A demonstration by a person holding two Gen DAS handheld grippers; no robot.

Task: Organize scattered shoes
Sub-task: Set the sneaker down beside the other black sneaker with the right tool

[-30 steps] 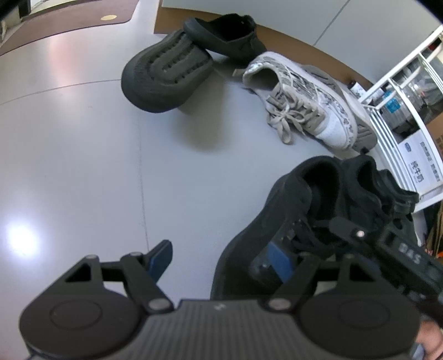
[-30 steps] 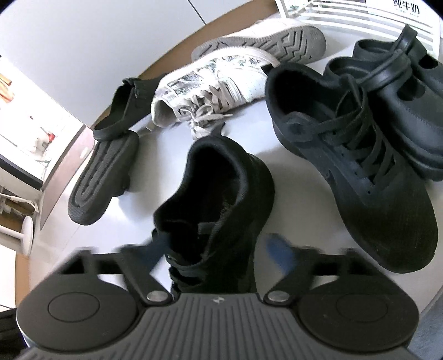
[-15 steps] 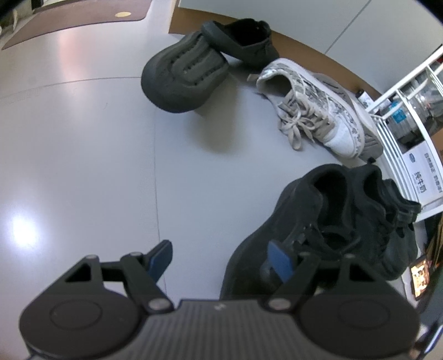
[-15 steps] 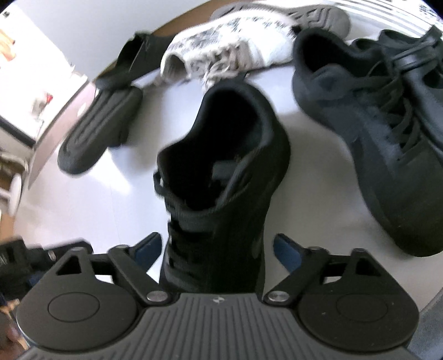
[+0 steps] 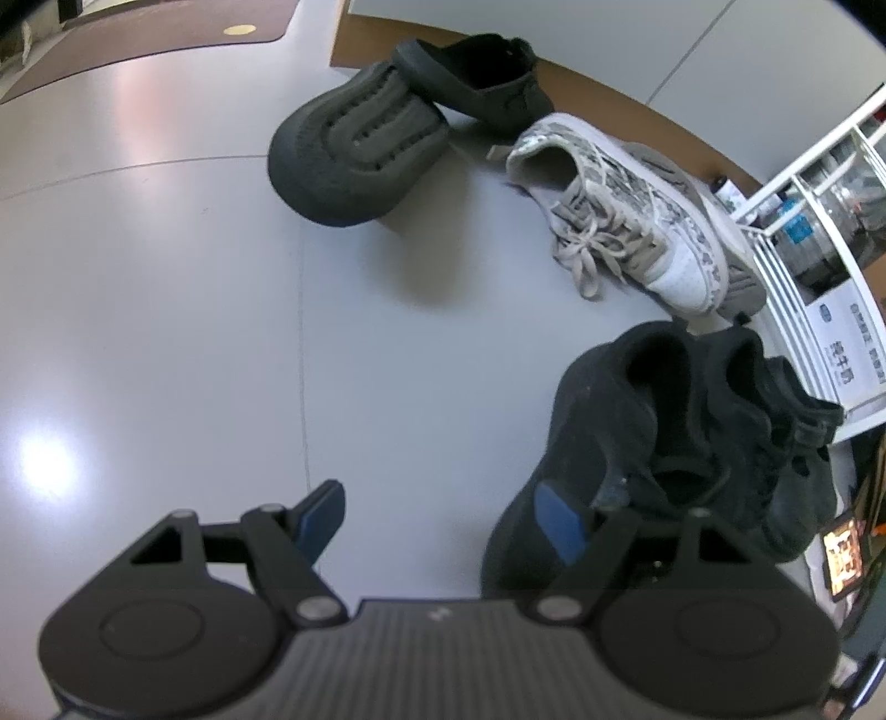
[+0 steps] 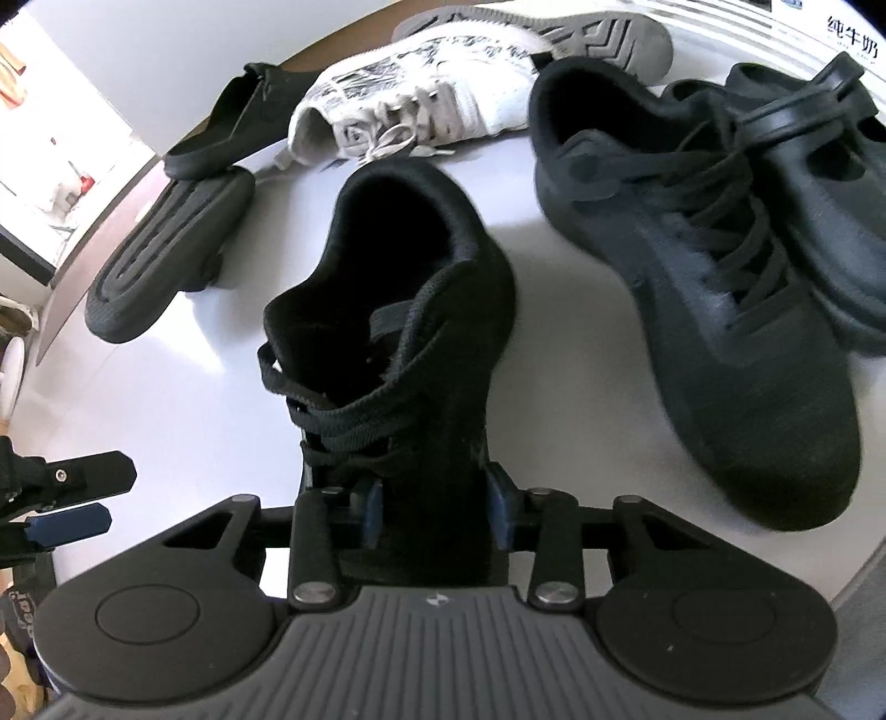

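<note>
The right hand-held gripper [image 6: 434,512] has just been closing on the toe of the black sneaker [image 6: 398,310], low in the frame centre, on the floor [image 5: 166,288]. Left hand-held gripper [image 5: 437,518] waits wide, empty. Next, I think: lift it beside its partner [image 6: 720,288].

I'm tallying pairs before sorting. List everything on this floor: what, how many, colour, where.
black lace-up sneaker: 1, black, centre floor, toe between the right claw's pads
second black lace-up sneaker: 1, black, to its right, leaning on a clog
black strapped clog: 1, black, far right by the rack
patterned sneaker: 1 upright, white and grey
tipped sneaker: 1, grey sole showing, behind it
black slip-on: 1, upright, by the wall
overturned slip-on: 1, dark ribbed sole up, left
white rack: 1, far side
floor: grey, glossy
left claw: open, over bare floor
right claw: has just been closing, gripping the sneaker toe
</note>
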